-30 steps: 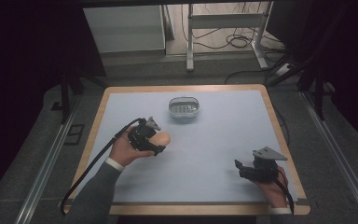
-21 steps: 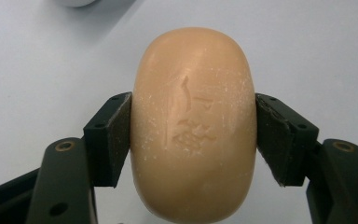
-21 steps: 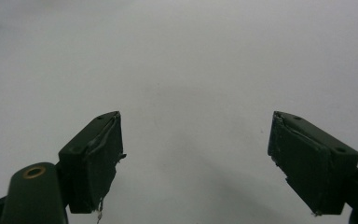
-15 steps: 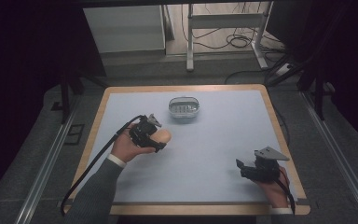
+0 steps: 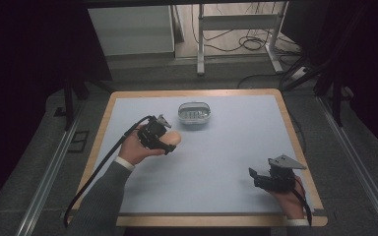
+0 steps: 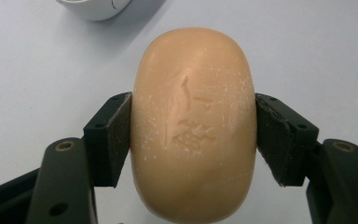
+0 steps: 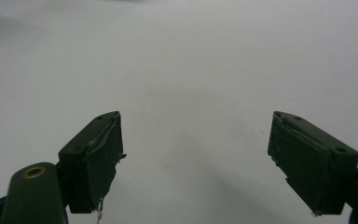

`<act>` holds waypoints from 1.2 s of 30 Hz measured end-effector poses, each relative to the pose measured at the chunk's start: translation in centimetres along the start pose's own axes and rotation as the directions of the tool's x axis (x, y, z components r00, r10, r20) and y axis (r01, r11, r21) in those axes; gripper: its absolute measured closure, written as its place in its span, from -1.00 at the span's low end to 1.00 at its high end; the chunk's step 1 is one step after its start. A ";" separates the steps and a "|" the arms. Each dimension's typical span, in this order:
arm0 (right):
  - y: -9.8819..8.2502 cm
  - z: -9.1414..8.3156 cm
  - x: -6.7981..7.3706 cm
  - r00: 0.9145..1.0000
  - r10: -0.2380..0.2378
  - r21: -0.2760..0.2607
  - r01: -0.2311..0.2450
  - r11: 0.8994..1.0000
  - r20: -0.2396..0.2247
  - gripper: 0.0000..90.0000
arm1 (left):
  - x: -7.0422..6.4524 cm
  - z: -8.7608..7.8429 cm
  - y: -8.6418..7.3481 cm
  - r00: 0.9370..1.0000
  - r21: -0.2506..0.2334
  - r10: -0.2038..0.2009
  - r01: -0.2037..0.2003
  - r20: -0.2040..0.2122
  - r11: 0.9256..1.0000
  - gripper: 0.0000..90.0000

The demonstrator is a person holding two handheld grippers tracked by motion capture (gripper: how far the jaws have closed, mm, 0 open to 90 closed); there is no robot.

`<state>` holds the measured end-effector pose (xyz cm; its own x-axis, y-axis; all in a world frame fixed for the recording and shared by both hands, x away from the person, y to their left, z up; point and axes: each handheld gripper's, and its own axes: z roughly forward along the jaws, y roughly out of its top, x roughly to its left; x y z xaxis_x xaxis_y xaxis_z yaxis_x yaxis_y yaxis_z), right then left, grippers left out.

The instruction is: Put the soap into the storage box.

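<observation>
A tan oval bar of soap [image 6: 193, 126] with an embossed mark sits clamped between the two black pads of my left gripper [image 6: 193, 135]. From the high view, that gripper [image 5: 170, 142] hovers left of the table's middle with the soap [image 5: 173, 139] poking out toward the right. A white oval soap dish [image 5: 194, 113] with a ridged insert stands just beyond it, its rim [image 6: 93, 9] at the top of the left gripper view. My right gripper [image 5: 256, 178] rests near the front right corner, its jaws wide apart with nothing between them [image 7: 196, 158].
The table [image 5: 226, 152] has a pale blue top and a wooden border. A black cable [image 5: 98, 172] trails from the left gripper over the front left edge. Beyond the far edge are a metal frame's legs and floor cables [image 5: 246, 44].
The left gripper with the soap has shifted slightly toward the far side, nearer the dish. The right gripper has barely moved.
</observation>
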<state>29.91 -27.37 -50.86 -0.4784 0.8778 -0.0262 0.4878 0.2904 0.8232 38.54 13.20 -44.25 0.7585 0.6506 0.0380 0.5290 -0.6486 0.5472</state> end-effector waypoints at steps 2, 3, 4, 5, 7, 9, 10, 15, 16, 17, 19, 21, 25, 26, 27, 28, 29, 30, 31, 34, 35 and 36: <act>0.1 -0.1 0.0 1.000 -0.005 -0.002 0.005 1.000 0.007 -0.60 | 0.1 0.0 0.4 1.000 0.011 0.011 -0.011 -0.010 1.000 -0.27; 0.1 -0.1 0.0 1.000 -0.009 0.001 0.009 1.000 0.014 -0.60 | 0.2 0.0 0.6 1.000 0.012 0.016 -0.015 -0.011 1.000 -0.27; 0.0 -0.1 0.0 1.000 -0.010 0.002 0.010 1.000 0.016 -0.60 | 0.3 0.0 0.8 1.000 0.010 0.019 -0.019 -0.010 1.000 -0.27; 0.0 -0.1 -0.1 1.000 -0.006 0.002 0.006 1.000 0.013 -0.60 | 0.3 -0.1 0.9 1.000 0.006 0.019 -0.019 -0.010 1.000 -0.27; 0.0 0.0 -0.1 1.000 -0.006 0.004 0.006 1.000 0.015 -0.60 | 0.5 -0.2 1.3 1.000 0.002 0.022 -0.022 -0.012 1.000 -0.27; 0.0 0.0 -0.1 1.000 -0.008 0.006 0.008 1.000 0.017 -0.60 | 0.5 -0.3 1.5 0.999 0.001 0.026 -0.026 -0.021 1.000 -0.27; -0.1 0.0 -0.1 1.000 -0.009 0.007 0.009 1.000 0.019 -0.60 | 0.4 -0.4 1.7 0.999 0.002 0.034 -0.034 -0.025 0.999 -0.27; -0.1 -0.2 -0.3 0.999 -0.006 -0.001 0.006 1.000 0.035 -0.60 | 0.2 -0.7 2.3 0.998 0.003 0.050 -0.050 -0.029 0.999 -0.27; -0.1 -0.2 -0.4 0.999 -0.005 -0.002 0.005 1.000 0.036 -0.60 | 0.2 -0.7 2.4 0.998 0.005 0.056 -0.056 -0.032 0.998 -0.27; -0.1 -0.2 -0.4 0.999 -0.003 -0.002 0.003 1.000 0.037 -0.60 | 0.2 -0.7 2.5 0.998 0.006 0.056 -0.056 -0.033 0.998 -0.27; -0.1 -0.3 -0.4 0.999 -0.001 -0.005 0.002 1.000 0.036 -0.60 | 0.3 -0.7 2.8 0.997 0.007 0.062 -0.062 -0.035 0.998 -0.27; -0.1 -0.3 -0.4 0.999 -0.003 -0.004 0.003 1.000 0.037 -0.60 | 0.3 -0.7 3.0 0.998 0.004 0.057 -0.057 -0.032 0.998 -0.27; -0.1 -0.3 -0.4 0.999 -0.005 -0.003 0.005 1.000 0.037 -0.60 | 0.7 -0.3 3.2 0.999 0.001 0.045 -0.045 -0.028 0.999 -0.27; -0.1 -0.3 -0.4 0.999 -0.006 -0.004 0.007 1.000 0.038 -0.60 | 0.9 -0.2 3.2 0.999 0.005 0.047 -0.047 -0.028 0.999 -0.27; -0.1 -0.3 -0.4 0.999 -0.009 -0.007 0.010 1.000 0.038 -0.60 | 1.0 -0.1 3.2 0.999 0.009 0.044 -0.044 -0.026 0.999 -0.27; -0.1 -0.2 -0.4 0.999 -0.011 -0.010 0.012 1.000 0.038 -0.60 | 1.1 -0.1 3.2 0.999 0.005 0.042 -0.042 -0.024 0.999 -0.27; -0.1 -0.2 -0.4 0.999 -0.013 -0.009 0.013 1.000 0.039 -0.60 | 1.2 0.0 3.2 0.999 0.009 0.041 -0.041 -0.025 0.999 -0.27; -0.1 -0.2 -0.4 0.999 -0.014 -0.007 0.015 1.000 0.040 -0.60 | 1.3 0.0 3.2 0.999 0.008 0.038 -0.038 -0.024 0.999 -0.27; -0.1 -0.1 -0.4 0.999 -0.014 -0.008 0.014 1.000 0.041 -0.60 | 1.5 0.0 3.3 0.999 0.006 0.034 -0.034 -0.024 0.999 -0.27; -0.2 -0.1 -0.4 0.999 -0.015 -0.005 0.015 1.000 0.041 -0.60 | 1.6 0.3 3.6 0.999 0.015 0.032 -0.032 -0.030 0.999 -0.27; -0.2 -0.1 -0.4 0.999 -0.015 -0.005 0.016 1.000 0.041 -0.60 | 1.7 0.3 3.8 0.999 0.021 0.041 -0.040 -0.026 0.999 -0.27; -0.2 -0.1 -0.4 0.999 -0.015 -0.004 0.015 1.000 0.042 -0.60 | 1.7 0.3 4.0 0.999 0.013 0.037 -0.037 -0.014 0.999 -0.27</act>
<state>29.96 -27.81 -50.94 -0.4546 0.8885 -0.0626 0.4772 0.3023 0.8252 42.03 11.61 -42.28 0.7718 0.6319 0.0701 0.5059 -0.6771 0.5344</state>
